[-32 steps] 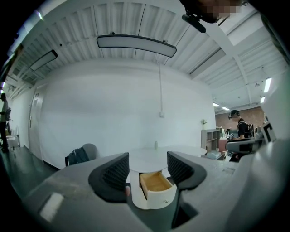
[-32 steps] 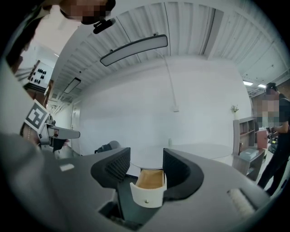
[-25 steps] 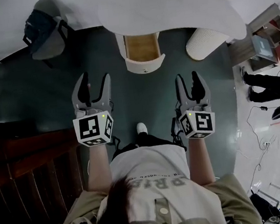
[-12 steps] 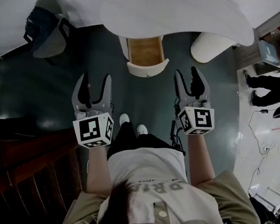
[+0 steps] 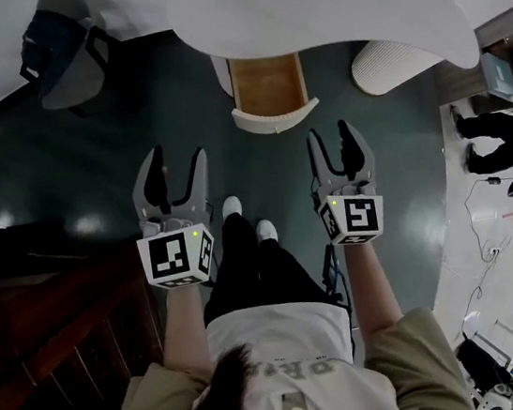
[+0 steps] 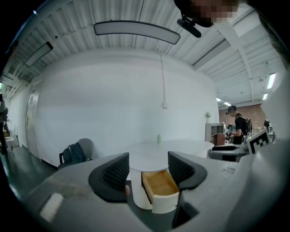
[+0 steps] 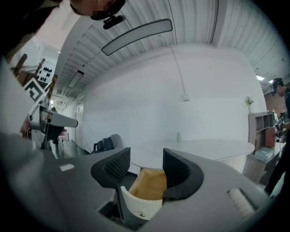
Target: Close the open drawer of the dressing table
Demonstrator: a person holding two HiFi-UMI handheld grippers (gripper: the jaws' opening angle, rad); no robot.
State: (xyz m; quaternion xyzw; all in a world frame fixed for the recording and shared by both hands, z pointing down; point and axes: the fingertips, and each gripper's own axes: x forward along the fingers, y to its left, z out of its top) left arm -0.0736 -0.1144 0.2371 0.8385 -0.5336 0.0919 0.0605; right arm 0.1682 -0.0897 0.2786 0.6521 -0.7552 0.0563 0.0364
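The drawer (image 5: pixel 268 89) stands pulled out. Short of it, left tongs (image 5: pixel 178 153) and right tongs (image 5: pixel 329 130) hang open, gripping nothing.

A white rounded dressing table (image 5: pixel 323 0) is standing against the far wall. Its open wood-lined drawer (image 5: pixel 269 89) is jutting out from under the table's front edge toward the person. The left tongs (image 5: pixel 178 153) and right tongs (image 5: pixel 329 130) are hanging before the drawer, one toward each side, apart from it. The person's white shoes (image 5: pixel 244 220) are standing on the dark floor (image 5: pixel 89 156) between them. A grey chair (image 5: pixel 78 78) carrying a dark backpack (image 5: pixel 43 45) is sitting to the table's left. A white ribbed basket (image 5: pixel 393 64) is standing under its right side.
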